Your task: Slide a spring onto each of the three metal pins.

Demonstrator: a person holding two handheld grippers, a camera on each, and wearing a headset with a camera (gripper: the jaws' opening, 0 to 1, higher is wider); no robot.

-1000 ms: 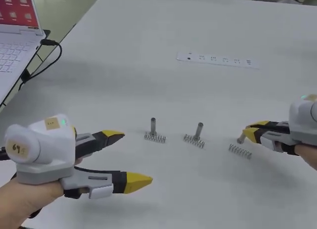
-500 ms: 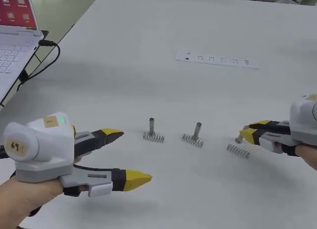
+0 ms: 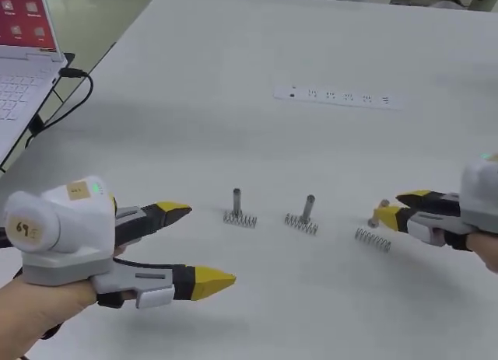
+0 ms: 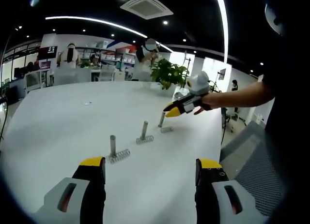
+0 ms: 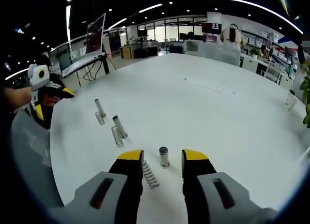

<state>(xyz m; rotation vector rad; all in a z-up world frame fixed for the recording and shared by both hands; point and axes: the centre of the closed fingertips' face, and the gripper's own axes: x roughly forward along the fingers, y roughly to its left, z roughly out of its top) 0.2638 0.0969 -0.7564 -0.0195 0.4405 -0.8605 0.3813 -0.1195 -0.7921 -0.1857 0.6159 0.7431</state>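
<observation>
Although the whole head view has drifted a little over the last second, which is the headset moving, the right gripper (image 5: pixel 162 155) has hardly shifted against the work. Its yellow-tipped jaws stand partly open, one on each side of the short upright grey metal pin (image 5: pixel 164 157). In the right gripper view they look close to it but not touching, so it has hold of nothing. That reads as settling before a grasp rather than progress. Judged from how things lie, no spring is on a pin yet and all three remain to be done. Just beside the jaw on the left of that view, the small coiled steel spring (image 5: pixel 149 174) lies on its side on the white tabletop (image 3: pixel 233 103), near the pin's foot. Farther out, the middle pin (image 3: pixel 309 206) and the far pin (image 3: pixel 236 198) stand upright in a row. The middle spring (image 3: pixel 300 224) and the far spring (image 3: pixel 240 218) each lie flat at the base of their pin, beside it rather than around it. Beyond them the left gripper (image 3: pixel 201 245) has stayed put, jaws spread wide and empty, well apart from the pins. The next move is probably to steady the pin or lift the loose spring, and such a thin coil may roll or slip.
</observation>
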